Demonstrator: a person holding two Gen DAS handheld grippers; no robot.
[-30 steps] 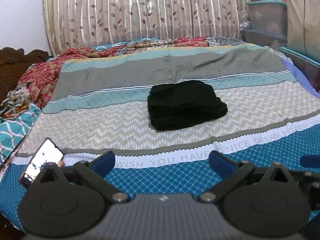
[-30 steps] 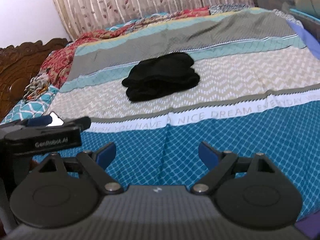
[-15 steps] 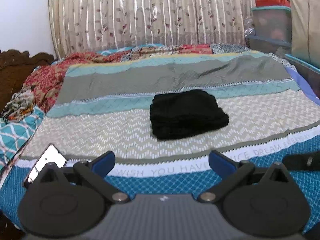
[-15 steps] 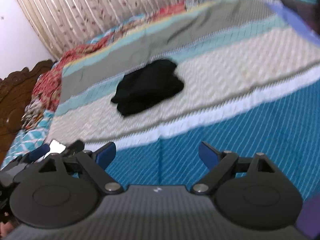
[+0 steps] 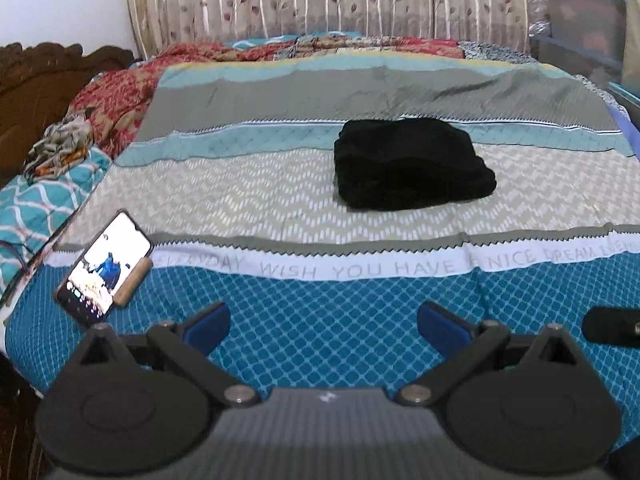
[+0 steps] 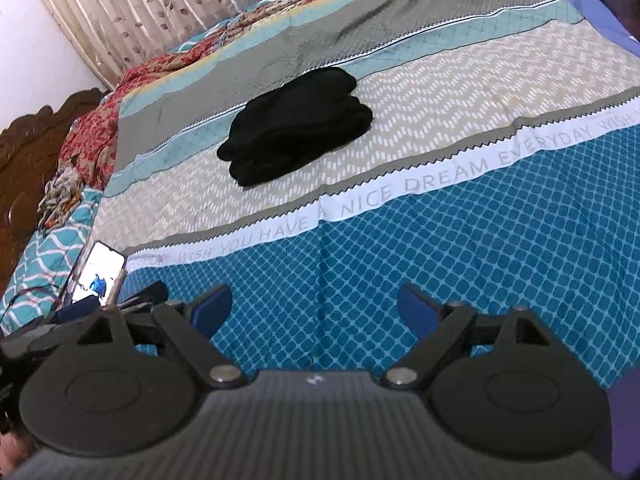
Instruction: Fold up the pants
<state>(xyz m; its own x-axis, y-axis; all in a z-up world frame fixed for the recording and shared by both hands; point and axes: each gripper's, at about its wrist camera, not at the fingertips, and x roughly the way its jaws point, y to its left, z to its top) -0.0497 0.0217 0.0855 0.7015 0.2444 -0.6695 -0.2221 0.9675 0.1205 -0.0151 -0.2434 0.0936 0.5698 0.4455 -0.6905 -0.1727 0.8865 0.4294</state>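
The black pants (image 5: pixel 412 164) lie folded into a compact bundle on the beige zigzag band of the bedspread; the right wrist view shows the pants (image 6: pixel 298 128) from the right. My left gripper (image 5: pixel 323 326) is open, hovering over the blue diamond band near the bed's front edge, well short of the pants. My right gripper (image 6: pixel 316 308) is open too, tilted, over the same blue band. Nothing sits between either pair of blue fingers. A part of the right gripper (image 5: pixel 612 326) shows at the left wrist view's right edge.
A lit phone (image 5: pixel 105 264) leans on a wooden stand at the bed's front left, also seen as the phone (image 6: pixel 98 276). Rumpled red and teal bedding (image 5: pixel 72 148) piles at the left by a carved headboard. Plastic storage boxes (image 5: pixel 584 12) stand far right, curtains behind.
The left view has swung right and pulled back, so the pants sit further right and the phone shows fully. The right gripper has steadied after a blurred tilt. Both grippers stayed open.
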